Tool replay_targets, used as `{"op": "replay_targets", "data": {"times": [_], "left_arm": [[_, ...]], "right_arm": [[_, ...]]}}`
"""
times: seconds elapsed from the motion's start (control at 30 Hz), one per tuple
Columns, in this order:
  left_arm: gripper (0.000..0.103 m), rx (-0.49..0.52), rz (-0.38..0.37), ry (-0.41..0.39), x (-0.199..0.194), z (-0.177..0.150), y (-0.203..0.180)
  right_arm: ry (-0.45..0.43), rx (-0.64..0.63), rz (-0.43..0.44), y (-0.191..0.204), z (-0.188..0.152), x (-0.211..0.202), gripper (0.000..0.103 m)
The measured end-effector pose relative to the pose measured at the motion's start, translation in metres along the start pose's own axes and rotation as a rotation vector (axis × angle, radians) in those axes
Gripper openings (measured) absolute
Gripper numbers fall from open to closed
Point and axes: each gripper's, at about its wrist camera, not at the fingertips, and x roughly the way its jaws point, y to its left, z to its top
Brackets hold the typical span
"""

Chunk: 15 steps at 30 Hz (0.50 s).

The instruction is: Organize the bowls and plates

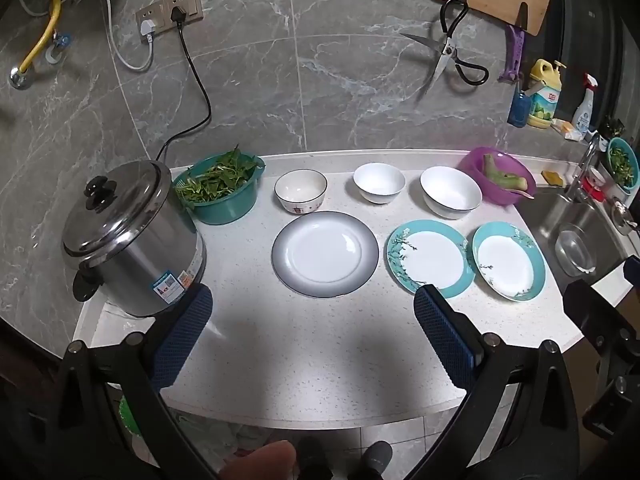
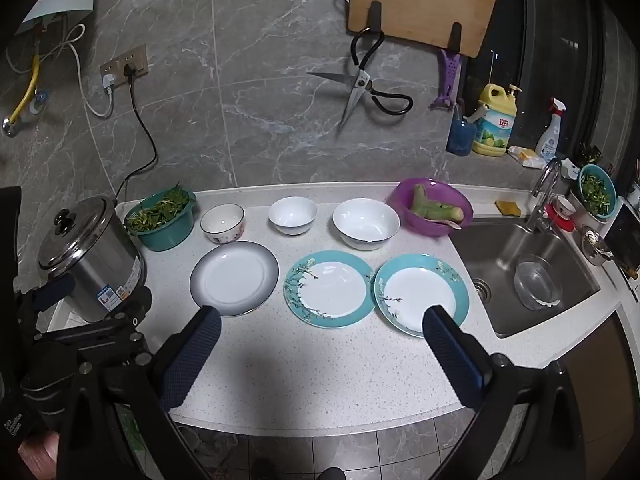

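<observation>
On the white counter stand three plates in a front row: a grey-rimmed white plate (image 1: 325,254) (image 2: 234,283), a teal floral plate (image 1: 428,257) (image 2: 330,289) and a second teal floral plate (image 1: 508,261) (image 2: 421,294). Behind them stand three bowls: a patterned small bowl (image 1: 301,191) (image 2: 222,223), a small white bowl (image 1: 379,182) (image 2: 293,215) and a larger white bowl (image 1: 451,192) (image 2: 366,223). My left gripper (image 1: 314,300) is open and empty above the counter's front. My right gripper (image 2: 322,322) is open and empty, in front of the teal plates.
A steel pot (image 1: 132,240) (image 2: 86,256) stands at the left. A teal basket of greens (image 1: 220,186) (image 2: 162,218) and a purple basin (image 1: 498,180) (image 2: 436,206) stand at the back. The sink (image 2: 532,276) lies to the right. Scissors (image 2: 360,84) hang on the wall.
</observation>
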Motion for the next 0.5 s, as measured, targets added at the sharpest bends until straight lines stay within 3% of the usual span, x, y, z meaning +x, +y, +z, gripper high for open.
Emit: {"op": "replay_targets", "data": {"times": [0.5], "left_arm": [[0.102, 0.006, 0.000, 0.005, -0.0019, -0.0068, -0.0034]], "right_arm": [[0.003, 0.002, 0.002, -0.0001, -0.0018, 0.0005, 0.103]]}}
